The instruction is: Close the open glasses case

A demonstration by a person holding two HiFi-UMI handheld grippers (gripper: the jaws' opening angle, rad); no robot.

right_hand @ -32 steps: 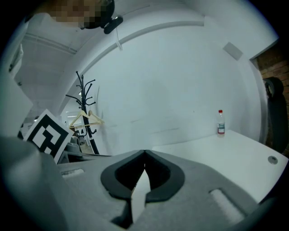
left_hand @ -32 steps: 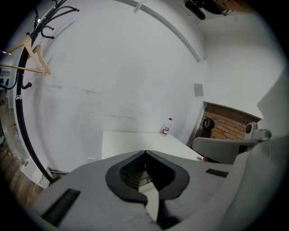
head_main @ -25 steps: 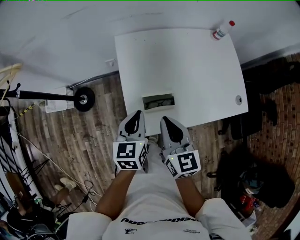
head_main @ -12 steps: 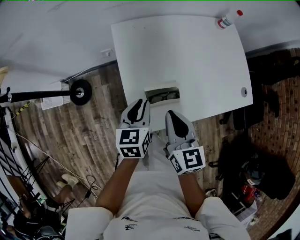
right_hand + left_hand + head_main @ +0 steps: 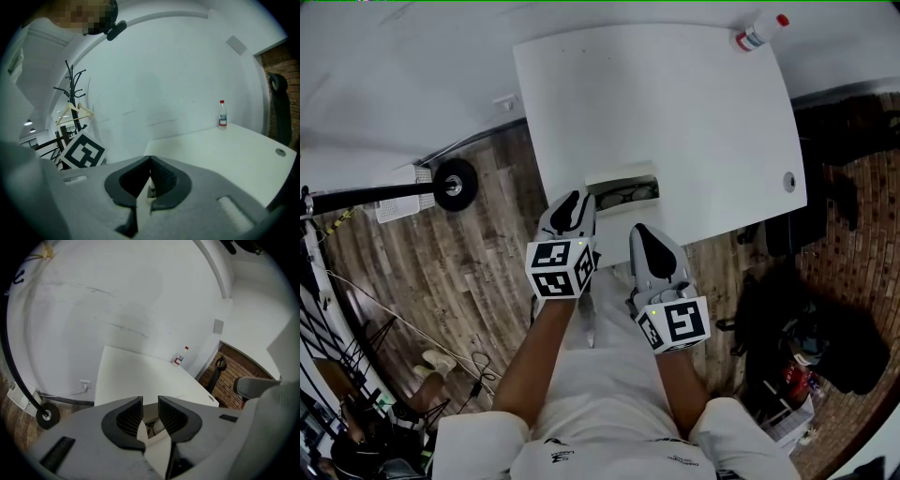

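Both grippers have pushed forward since a second ago, the left one most, and its tips now stand just beside the near left end of the glasses case point(image 5: 602, 199). The case has kept its place at the near edge of the white table point(image 5: 675, 103), toward the left of that edge. It lies open, with dark glasses point(image 5: 630, 195) inside and what looks like the pale lid point(image 5: 621, 176) raised along its far side.

It is probably a light, stiff shell that would skid on the smooth tabletop if pushed from one side only. The lid likely turns on a sprung hinge and snaps shut. A sound hold would steady the base at one short end while the other tool presses the lid's free long edge down and toward the near side. The glasses are the fragile part, so they must sit clear of the rim.

The left gripper point(image 5: 150, 404) has its jaws a narrow gap apart and holds nothing; the case shows through the gap. The right gripper point(image 5: 150, 161) hangs near the table edge, to the right and nearer, with its jaws pressed together and empty.

A bottle point(image 5: 757, 33) stands well apart at the far right corner.
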